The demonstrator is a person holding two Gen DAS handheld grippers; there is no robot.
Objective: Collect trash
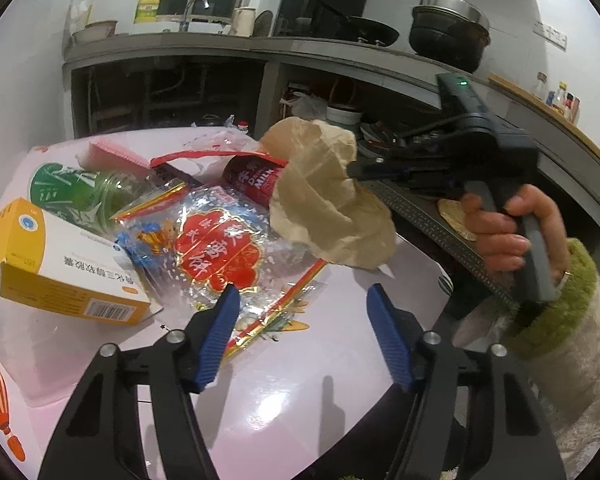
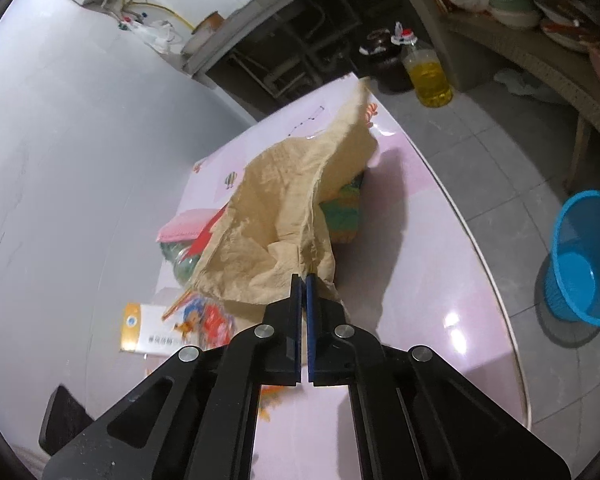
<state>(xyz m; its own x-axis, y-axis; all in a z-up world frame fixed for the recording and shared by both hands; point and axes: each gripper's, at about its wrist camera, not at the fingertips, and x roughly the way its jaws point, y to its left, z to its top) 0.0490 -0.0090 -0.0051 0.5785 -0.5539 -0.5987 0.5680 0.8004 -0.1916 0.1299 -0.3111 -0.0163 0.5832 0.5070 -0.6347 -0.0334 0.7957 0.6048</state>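
My right gripper point(image 2: 303, 280) is shut on a crumpled beige paper napkin point(image 2: 268, 220), lifted a little off the pink table point(image 2: 420, 300). The left wrist view shows the same napkin point(image 1: 332, 200) hanging from the right gripper point(image 1: 350, 170), held by a hand point(image 1: 508, 228). My left gripper point(image 1: 304, 320) stands open low over the table, its pads pressing on nothing. A clear plastic wrapper with a red label point(image 1: 220, 248) lies just ahead, its edge by the left finger. Behind it lie a yellow-and-white box point(image 1: 60, 276), a green jar point(image 1: 76, 192) and a red milk carton point(image 1: 252, 178).
A blue plastic basket point(image 2: 584, 256) stands on the tiled floor right of the table. A bottle of yellow oil point(image 2: 428, 72) stands on the floor beyond the far edge. A pink pad point(image 1: 116, 152) lies at the back of the pile. Kitchen counter and shelves run behind.
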